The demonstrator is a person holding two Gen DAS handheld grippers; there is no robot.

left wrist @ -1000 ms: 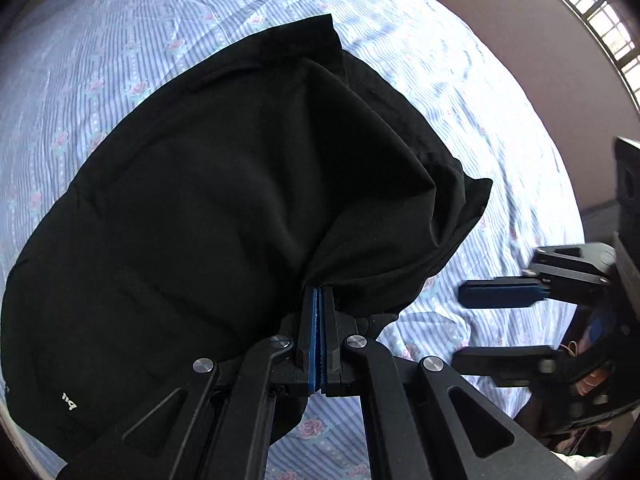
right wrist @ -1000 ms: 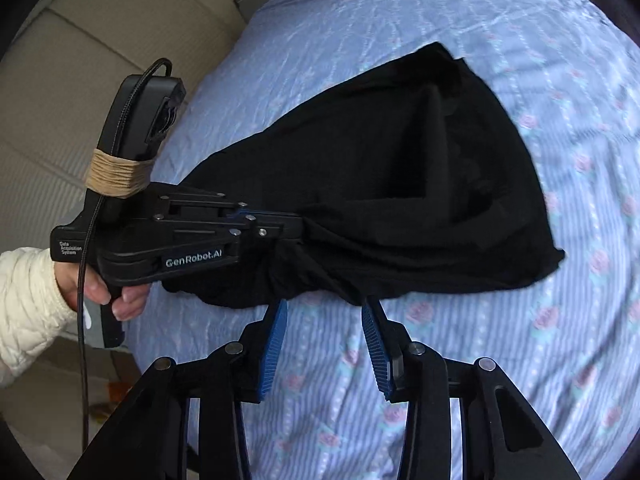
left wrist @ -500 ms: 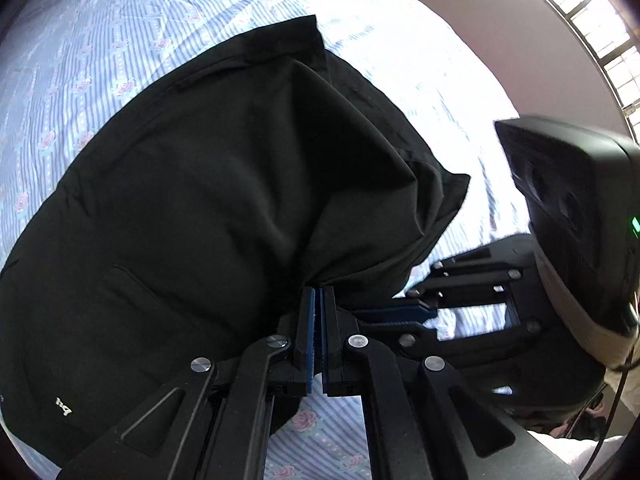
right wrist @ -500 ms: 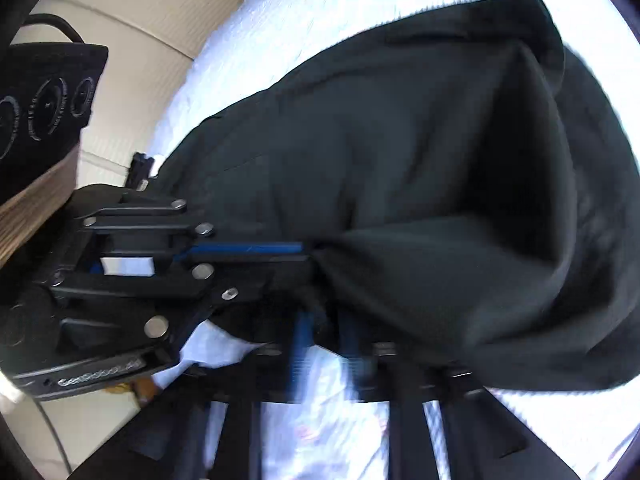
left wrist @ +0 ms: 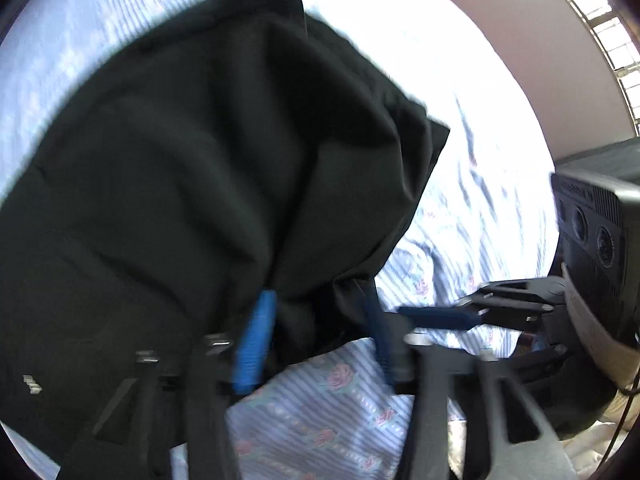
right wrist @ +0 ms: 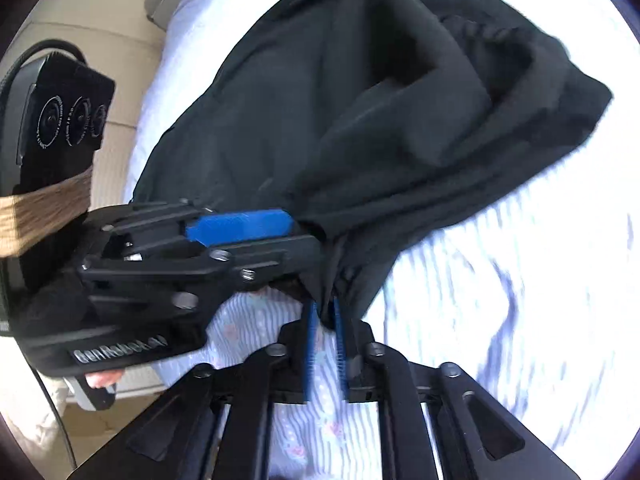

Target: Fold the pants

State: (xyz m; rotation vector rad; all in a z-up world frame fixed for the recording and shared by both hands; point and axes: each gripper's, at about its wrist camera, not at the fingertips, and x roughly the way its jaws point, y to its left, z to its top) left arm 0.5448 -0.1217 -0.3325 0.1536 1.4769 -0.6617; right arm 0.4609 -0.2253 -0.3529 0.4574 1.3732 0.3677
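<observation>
Near the front edge of the bed point(left wrist: 472, 200), the black pants point(left wrist: 200, 160) lay bunched on the striped sheet with one gathered end lifted. The left gripper point(left wrist: 316, 334) stood spread wide with cloth draped loosely between its fingers, while the right gripper point(right wrist: 325, 336) was pinched on a fold of the pants just beside it. This looked like a handover of the hem mid-fold; next the right would probably need to carry that end across and lay it flat.
</observation>
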